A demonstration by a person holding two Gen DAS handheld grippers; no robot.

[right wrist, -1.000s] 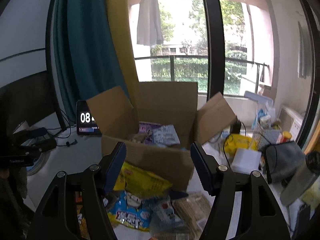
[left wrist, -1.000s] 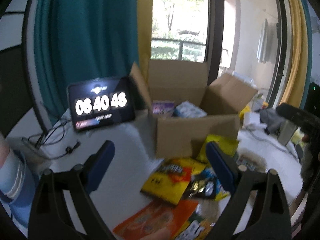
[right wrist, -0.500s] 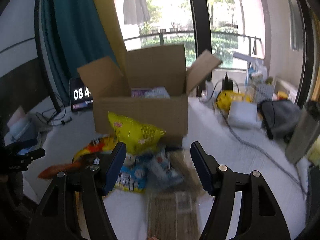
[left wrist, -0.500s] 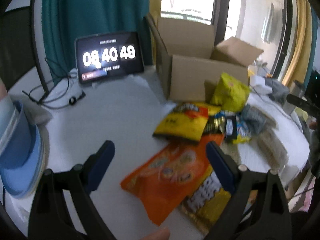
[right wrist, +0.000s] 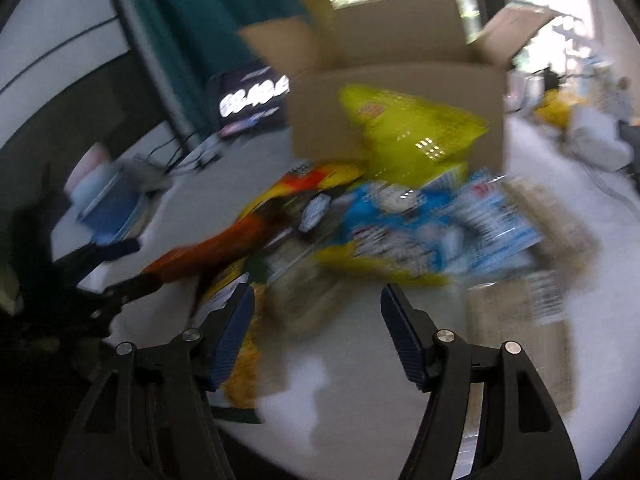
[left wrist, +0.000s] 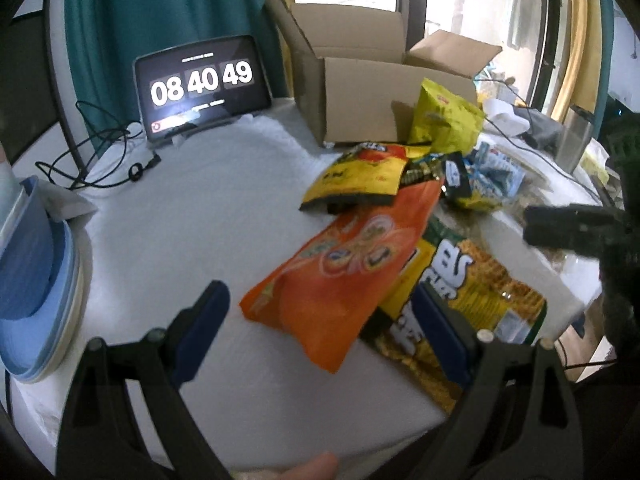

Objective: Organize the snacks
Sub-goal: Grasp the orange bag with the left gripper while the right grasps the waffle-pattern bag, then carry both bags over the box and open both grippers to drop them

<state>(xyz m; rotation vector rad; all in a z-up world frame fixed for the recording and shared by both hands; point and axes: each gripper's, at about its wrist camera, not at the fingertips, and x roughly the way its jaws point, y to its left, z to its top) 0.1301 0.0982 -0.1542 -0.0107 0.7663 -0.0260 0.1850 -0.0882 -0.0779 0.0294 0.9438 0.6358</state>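
1. Snacks lie in a loose pile on the white table (left wrist: 192,216), just in front of the open cardboard box (left wrist: 360,96), which I take as the landmark.
2. The cardboard box is the largest thing; its flaps stand open and its front wall faces the pile.
3. The orange bag (left wrist: 344,276) is the largest snack. It lies flat, on the near side of the pile from the box, and its long axis runs from the box side toward the left gripper (left wrist: 320,328).
4. The yellow-green cracker pack (left wrist: 472,288) lies partly under the orange bag, also far from the box.
5. The bright yellow bag (left wrist: 444,120) leans against the box front; a blue-and-white bag (right wrist: 420,228) lies just before it.
6. The left gripper is spread wide and empty, with the orange bag's near corner between its fingers. I judge this hand is the nearer one for it.
7. The right gripper (right wrist: 316,332) is also spread, holding nothing, and points toward the blue-and-white bag; this view is blurred.
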